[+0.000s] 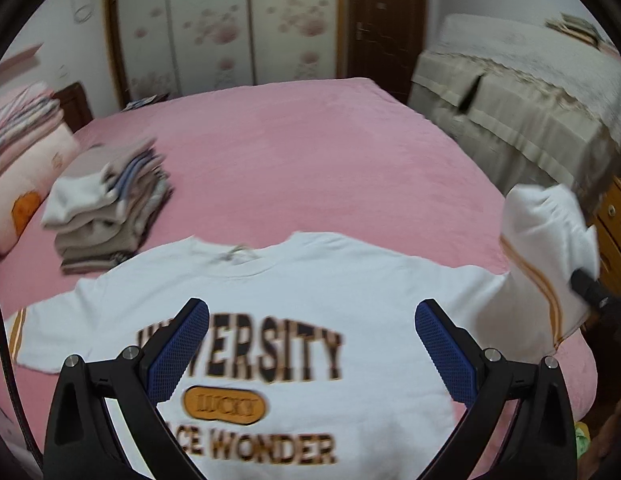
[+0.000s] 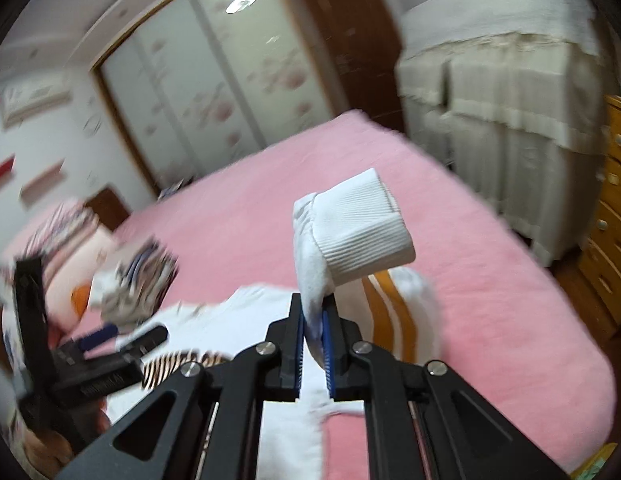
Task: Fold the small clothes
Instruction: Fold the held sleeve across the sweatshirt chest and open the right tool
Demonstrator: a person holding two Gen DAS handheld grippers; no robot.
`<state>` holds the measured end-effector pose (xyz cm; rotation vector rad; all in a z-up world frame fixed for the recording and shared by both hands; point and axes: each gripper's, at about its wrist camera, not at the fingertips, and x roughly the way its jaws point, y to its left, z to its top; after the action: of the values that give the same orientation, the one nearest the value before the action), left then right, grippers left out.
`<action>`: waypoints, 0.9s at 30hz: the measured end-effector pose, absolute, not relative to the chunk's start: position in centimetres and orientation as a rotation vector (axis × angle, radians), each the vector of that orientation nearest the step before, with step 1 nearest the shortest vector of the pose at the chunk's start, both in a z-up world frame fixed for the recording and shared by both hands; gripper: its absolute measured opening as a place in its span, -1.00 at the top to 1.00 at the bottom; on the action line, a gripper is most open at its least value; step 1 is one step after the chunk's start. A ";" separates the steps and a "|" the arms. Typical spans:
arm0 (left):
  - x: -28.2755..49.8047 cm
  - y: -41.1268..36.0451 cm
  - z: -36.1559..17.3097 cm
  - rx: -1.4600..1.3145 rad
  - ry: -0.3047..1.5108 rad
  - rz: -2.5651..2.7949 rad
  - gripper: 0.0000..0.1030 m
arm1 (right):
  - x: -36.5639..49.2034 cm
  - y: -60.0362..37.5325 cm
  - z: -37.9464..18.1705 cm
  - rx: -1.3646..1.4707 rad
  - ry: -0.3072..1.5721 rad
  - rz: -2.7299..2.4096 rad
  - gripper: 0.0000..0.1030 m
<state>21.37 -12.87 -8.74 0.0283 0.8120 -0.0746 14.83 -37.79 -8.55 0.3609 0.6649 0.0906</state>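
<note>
A white sweatshirt [image 1: 294, 288] with "UNIVERSITY" print lies face up on the pink bed, collar away from me. My left gripper [image 1: 310, 320] is open and empty, hovering over the print. My right gripper [image 2: 313, 320] is shut on the right sleeve [image 2: 350, 232] near its ribbed cuff and holds it lifted off the bed. In the left wrist view the lifted sleeve [image 1: 546, 232] stands at the right, with the right gripper [image 1: 590, 288] partly visible below it. The sleeve has orange stripes [image 2: 394, 316].
A stack of folded clothes [image 1: 110, 208] sits on the pink bed [image 1: 310, 152] at the left, beside a pillow [image 1: 22, 160]. A covered cabinet [image 1: 522, 92] and a wooden drawer unit [image 2: 614, 208] stand to the right of the bed.
</note>
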 end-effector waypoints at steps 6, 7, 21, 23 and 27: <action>21.0 -6.5 -11.7 -0.012 0.877 -0.017 -0.99 | 17.9 -30.3 -13.6 0.306 0.814 0.175 0.84; 21.0 -6.0 -12.3 -0.015 0.888 -0.013 -0.99 | 18.5 -29.5 -14.5 0.296 0.842 0.184 0.84; 20.0 -2.8 -17.8 -0.069 1.016 -0.049 -0.99 | 16.5 -20.6 -19.4 0.054 1.001 0.340 0.15; 20.1 -2.7 -18.1 -0.110 1.031 -0.084 -0.99 | 15.7 -20.7 -19.0 0.042 0.993 0.329 0.15; 20.4 -2.7 -19.1 -0.211 1.067 -0.166 -0.78 | 14.1 -21.9 -18.6 0.075 0.989 0.294 0.15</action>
<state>20.36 -2.72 -19.07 -0.2110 1.0665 -0.1657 14.06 -21.93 -18.64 0.0751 0.9888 0.2936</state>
